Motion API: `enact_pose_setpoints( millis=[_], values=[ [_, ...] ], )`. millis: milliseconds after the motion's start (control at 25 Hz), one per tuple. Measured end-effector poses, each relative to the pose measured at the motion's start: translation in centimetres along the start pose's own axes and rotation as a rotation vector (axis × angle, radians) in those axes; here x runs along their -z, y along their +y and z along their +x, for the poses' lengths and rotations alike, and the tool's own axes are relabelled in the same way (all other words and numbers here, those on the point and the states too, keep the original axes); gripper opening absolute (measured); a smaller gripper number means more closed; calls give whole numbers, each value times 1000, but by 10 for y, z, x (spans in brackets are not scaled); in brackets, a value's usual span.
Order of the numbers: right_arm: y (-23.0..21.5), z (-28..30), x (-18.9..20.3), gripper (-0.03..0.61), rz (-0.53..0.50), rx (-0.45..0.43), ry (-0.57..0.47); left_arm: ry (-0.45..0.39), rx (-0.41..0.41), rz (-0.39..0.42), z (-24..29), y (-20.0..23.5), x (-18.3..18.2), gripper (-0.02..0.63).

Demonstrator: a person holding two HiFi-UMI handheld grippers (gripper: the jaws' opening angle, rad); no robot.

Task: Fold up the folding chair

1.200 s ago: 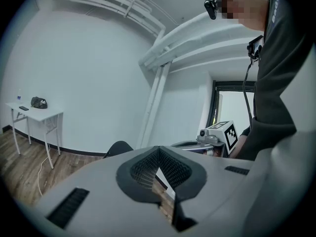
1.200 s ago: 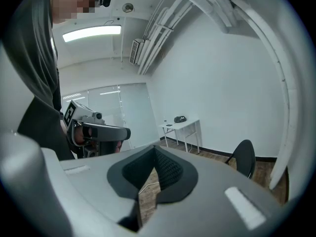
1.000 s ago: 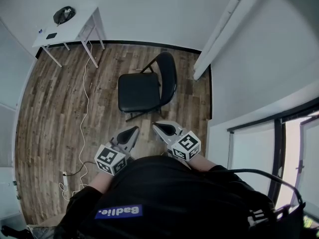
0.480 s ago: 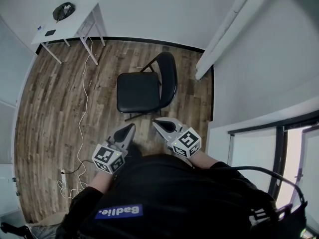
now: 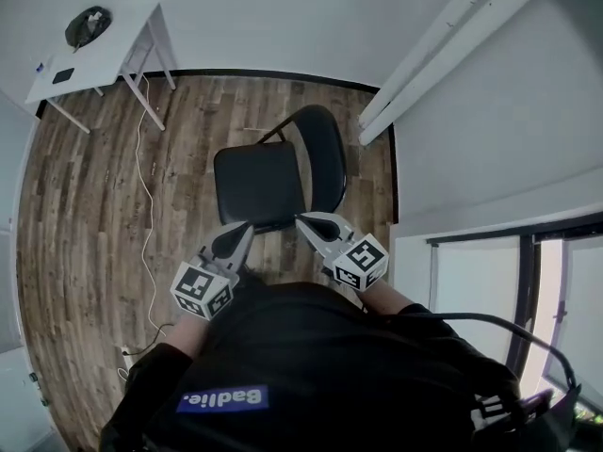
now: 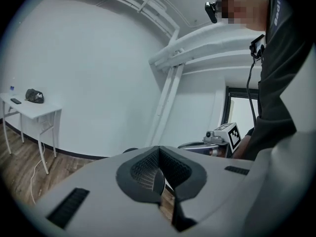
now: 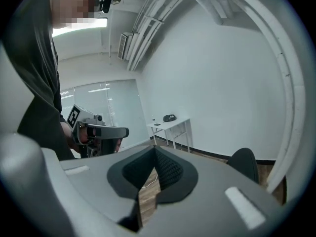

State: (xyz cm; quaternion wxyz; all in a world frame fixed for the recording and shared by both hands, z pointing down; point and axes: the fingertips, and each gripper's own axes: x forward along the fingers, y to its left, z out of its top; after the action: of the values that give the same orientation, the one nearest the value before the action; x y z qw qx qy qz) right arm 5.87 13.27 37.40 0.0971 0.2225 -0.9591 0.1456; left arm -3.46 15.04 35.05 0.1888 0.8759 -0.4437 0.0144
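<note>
**Chair unfolded, both grippers closed and empty**

Head view: the chair stands open on the wood floor, near the middle of the room. All that shows of it is black: a flat seat and, on the picture's right side, a rounded backrest that stands up from the seat. A dark frame bar shows where the 2 join.

The left gripper points at the seat's near edge. Its tip overlaps that edge in the picture; whether it touches cannot be told. In its own view the 2 jaws are pressed together, with nothing between the pads and only floor showing through the slit below.

The right gripper sits just beside the left, its tip at the seat's near right corner. Its jaws are likewise pressed together and hold nothing. Contact with the chair cannot be told here either.

Each gripper shows in the other's view, held level by a hand.

Surroundings: a white table stands by the far wall, well apart from the chair, with a dark object on top. A white cable trails from the table across the floor, left of the chair. A window is at the right.
</note>
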Motion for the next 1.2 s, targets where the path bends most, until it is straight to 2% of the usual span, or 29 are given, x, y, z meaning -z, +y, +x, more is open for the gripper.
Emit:
enact_pose_setpoints(
  millis=[160,400,800,920,1040,1200],
  values=[
    [-11,39,-11,2,20,53,15,6,50,-4,8,49,-13,5],
    [-33,76,-17,2,41,145,31,23,91,-14,20,97,-19,5],
    [-111,69,-3,2,65,184,89,39,41,-77,65,134,3,5],
    [-143,58,5,2,88,198,111,17,30,-116,82,133,5,5],
    [-175,50,13,3,96,217,143,13,24,-123,100,130,8,5],
    [-218,41,25,3,95,254,211,33,-37,-135,125,139,21,5]
  ],
)
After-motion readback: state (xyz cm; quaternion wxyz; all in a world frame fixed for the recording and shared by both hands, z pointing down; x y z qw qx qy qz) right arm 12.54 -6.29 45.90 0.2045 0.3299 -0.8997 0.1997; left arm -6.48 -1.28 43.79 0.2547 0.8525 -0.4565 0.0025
